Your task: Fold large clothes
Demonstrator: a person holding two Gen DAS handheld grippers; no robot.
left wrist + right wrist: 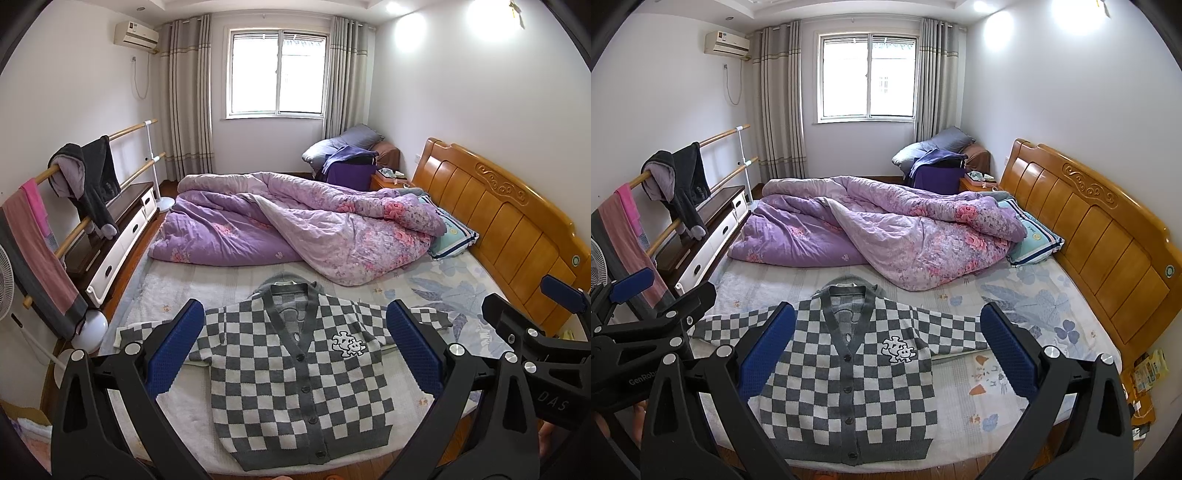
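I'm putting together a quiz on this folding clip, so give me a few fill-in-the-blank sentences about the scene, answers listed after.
1. The checkered cardigan lies flat on the bed with both sleeves spread ____.
2. The left gripper and the right gripper both have their jaws ____.
3. The purple quilt lies bunched between the cardigan and the ____.
4. The cardigan's front is ____ up.

Missing words: out; open; window; buttoned
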